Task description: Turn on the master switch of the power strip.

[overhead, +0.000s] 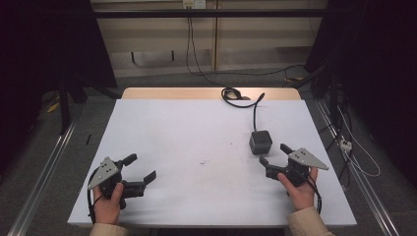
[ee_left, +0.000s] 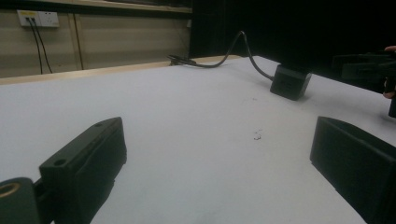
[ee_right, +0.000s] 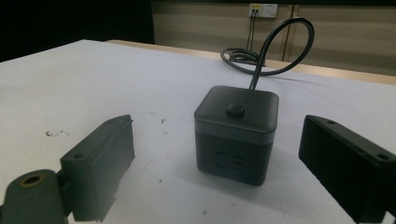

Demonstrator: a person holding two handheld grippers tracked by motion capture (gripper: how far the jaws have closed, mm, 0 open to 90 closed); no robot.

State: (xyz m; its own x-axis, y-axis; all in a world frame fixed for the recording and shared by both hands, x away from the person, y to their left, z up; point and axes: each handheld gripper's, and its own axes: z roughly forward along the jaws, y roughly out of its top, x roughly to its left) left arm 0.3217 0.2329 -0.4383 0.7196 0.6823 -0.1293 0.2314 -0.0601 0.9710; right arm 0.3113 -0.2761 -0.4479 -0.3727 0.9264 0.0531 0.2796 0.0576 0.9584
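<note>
Lining up on the dark grey plastic cube socket, the right gripper gapes wide and empty, needing only to advance and close, while the left gripper idles, equally wide and empty.

socket cube on table, right half; its cable behind, reaching far edge.

The high view looks forward and down from above the near edge of the white table, taking in its whole top and the floor around it. The left gripper view sits low over the tabletop, facing across it toward the black cube in the upper right of its frame. The right gripper view, also low, faces that cube from close by, at centre frame. All three share the cube and its cord.
</note>
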